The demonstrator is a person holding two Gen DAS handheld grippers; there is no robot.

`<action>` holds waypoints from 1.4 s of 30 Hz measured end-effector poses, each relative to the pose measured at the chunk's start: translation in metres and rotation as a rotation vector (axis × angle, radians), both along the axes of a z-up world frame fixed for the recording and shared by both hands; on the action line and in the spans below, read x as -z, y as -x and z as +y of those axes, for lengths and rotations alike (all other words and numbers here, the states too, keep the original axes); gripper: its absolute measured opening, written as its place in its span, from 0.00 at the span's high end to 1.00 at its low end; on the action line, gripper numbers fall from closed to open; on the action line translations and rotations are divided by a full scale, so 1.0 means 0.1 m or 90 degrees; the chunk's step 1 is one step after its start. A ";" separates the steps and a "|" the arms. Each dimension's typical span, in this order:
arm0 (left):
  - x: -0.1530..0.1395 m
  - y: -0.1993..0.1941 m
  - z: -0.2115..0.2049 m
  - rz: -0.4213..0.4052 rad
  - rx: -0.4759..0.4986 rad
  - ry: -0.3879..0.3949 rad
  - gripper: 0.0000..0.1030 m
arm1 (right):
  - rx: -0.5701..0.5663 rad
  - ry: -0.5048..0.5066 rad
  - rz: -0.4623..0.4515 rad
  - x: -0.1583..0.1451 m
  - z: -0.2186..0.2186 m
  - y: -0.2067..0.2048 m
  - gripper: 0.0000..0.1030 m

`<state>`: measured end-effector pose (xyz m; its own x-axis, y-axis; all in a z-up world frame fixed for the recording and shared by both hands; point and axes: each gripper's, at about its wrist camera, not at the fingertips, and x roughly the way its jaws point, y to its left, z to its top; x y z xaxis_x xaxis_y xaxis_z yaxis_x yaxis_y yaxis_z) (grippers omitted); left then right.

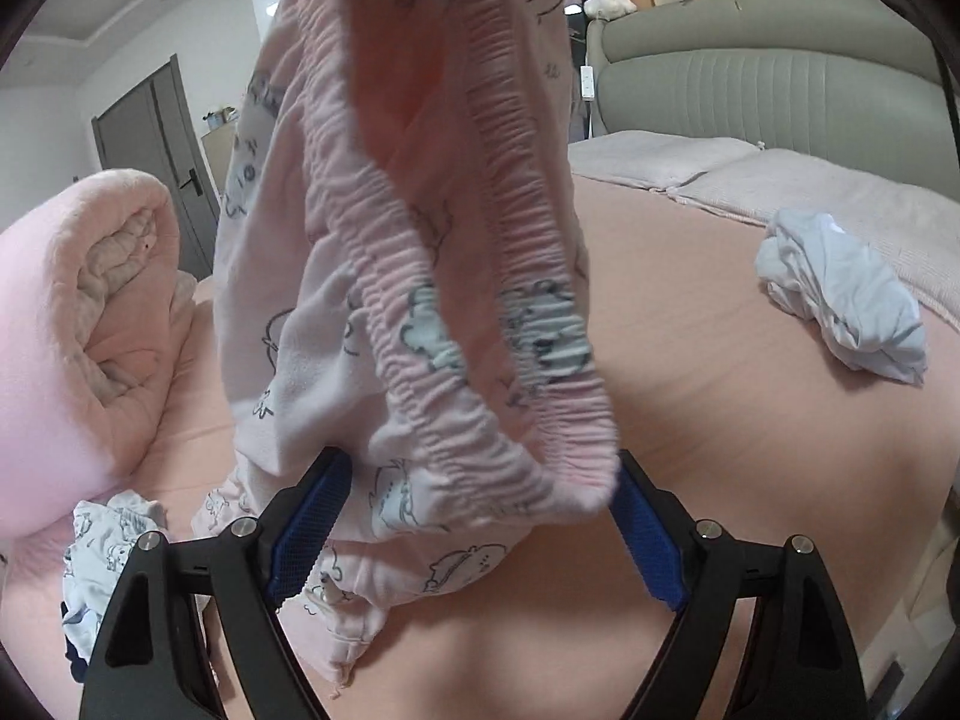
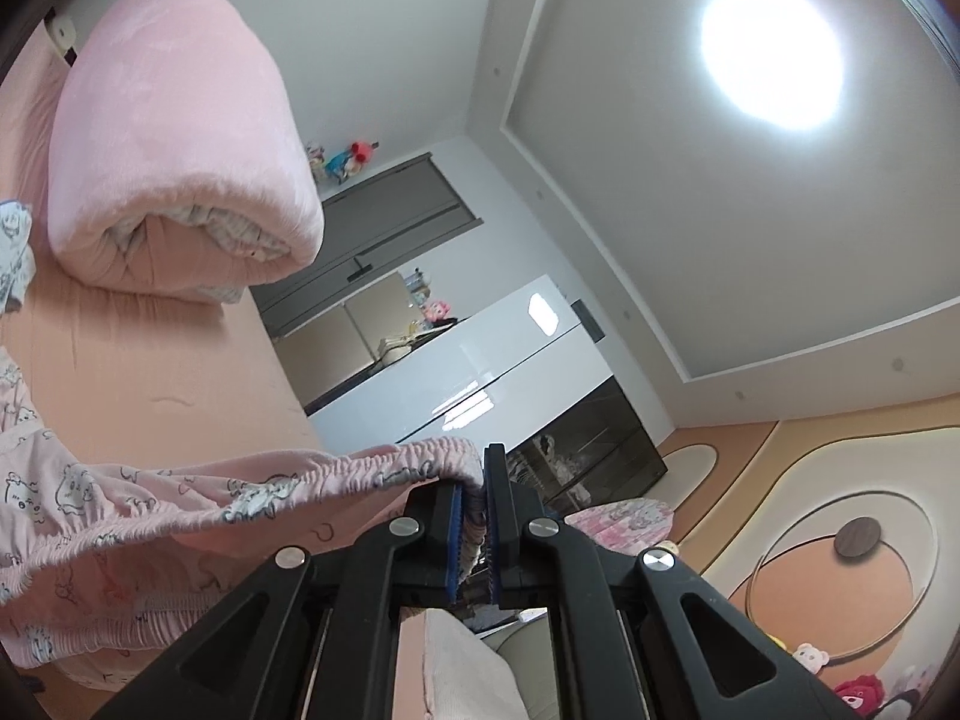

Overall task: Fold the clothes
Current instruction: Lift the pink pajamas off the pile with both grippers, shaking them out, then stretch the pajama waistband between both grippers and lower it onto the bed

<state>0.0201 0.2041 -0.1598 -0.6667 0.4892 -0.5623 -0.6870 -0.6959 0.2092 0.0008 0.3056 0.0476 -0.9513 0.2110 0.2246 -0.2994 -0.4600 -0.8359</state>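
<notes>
Pyjama trousers (image 1: pixel 414 276) hang clamped by the right gripper (image 2: pixel 474 516). The left gripper (image 1: pixel 480 516), at six o'clock, gapes around the waistband (image 1: pixel 540 276); it should pinch the band's far end, then stretch.

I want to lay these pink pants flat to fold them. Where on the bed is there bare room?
The bare sheet between the hanging pink pants and the crumpled pale blue garment is open, and runs down toward the camera. It is crowded to the left, by the rolled pink blanket and the printed white garment.
</notes>
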 end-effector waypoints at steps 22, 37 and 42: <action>-0.64 0.55 -0.50 -0.056 -0.050 -0.131 0.83 | 0.007 0.262 -0.150 -0.26 0.59 0.32 0.97; -0.72 1.03 -0.97 -0.261 -0.089 -0.298 0.84 | 0.016 0.438 -0.314 0.01 1.13 0.56 0.97; -0.87 1.05 -1.01 -0.239 -0.086 -0.312 0.84 | -0.028 0.522 -0.359 0.02 1.33 0.57 0.97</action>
